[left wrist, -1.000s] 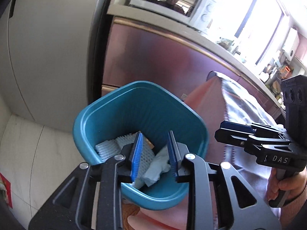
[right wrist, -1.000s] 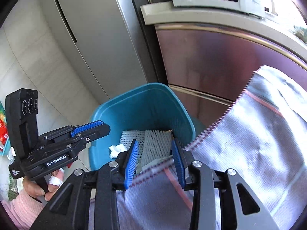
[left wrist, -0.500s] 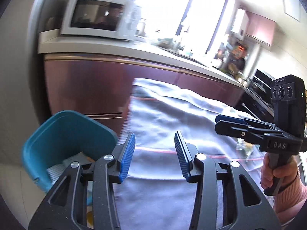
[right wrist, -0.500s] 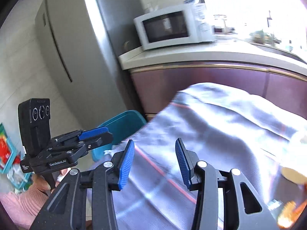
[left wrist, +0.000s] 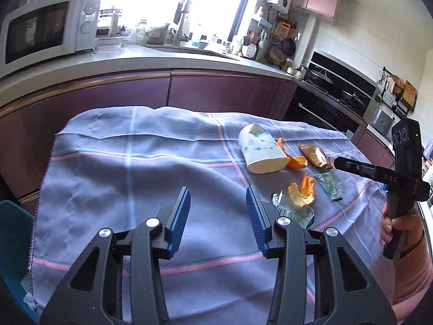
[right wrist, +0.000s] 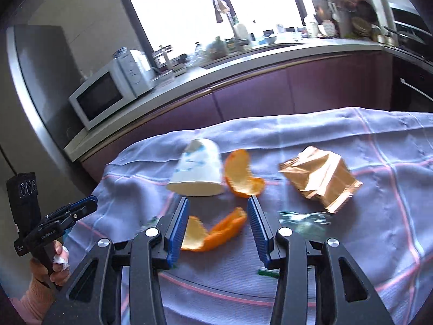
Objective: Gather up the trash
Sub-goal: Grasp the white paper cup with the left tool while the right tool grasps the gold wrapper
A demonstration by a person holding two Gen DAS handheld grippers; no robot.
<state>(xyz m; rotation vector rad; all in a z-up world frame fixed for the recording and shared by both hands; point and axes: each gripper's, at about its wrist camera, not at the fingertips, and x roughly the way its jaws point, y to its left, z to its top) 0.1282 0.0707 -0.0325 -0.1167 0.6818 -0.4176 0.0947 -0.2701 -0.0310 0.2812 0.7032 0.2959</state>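
Observation:
Trash lies on a lilac tablecloth [left wrist: 135, 168]: a tipped white paper cup [left wrist: 261, 150] [right wrist: 199, 168], two orange peels [left wrist: 301, 193] [right wrist: 240, 174] [right wrist: 213, 233], a gold foil wrapper [left wrist: 315, 157] [right wrist: 320, 177], a green wrapper [left wrist: 331, 188] and a clear crumpled wrapper [left wrist: 293, 212] [right wrist: 305, 222]. My left gripper [left wrist: 217, 205] is open and empty over bare cloth, left of the trash. My right gripper [right wrist: 217, 218] is open and empty, just above the nearer peel. Each gripper shows in the other's view, the right [left wrist: 376, 173] and the left [right wrist: 67, 214].
The teal bin [left wrist: 13, 243] stands on the floor at the table's left end. Behind the table run purple cabinets [left wrist: 216, 92] with a cluttered counter, a microwave [left wrist: 46, 29] [right wrist: 108, 94], and an oven [left wrist: 324, 108] at the right.
Both grippers swung from above the teal bin rightward to over the table. The bin has dropped to the left edge, and the trash on the cloth has come into view.

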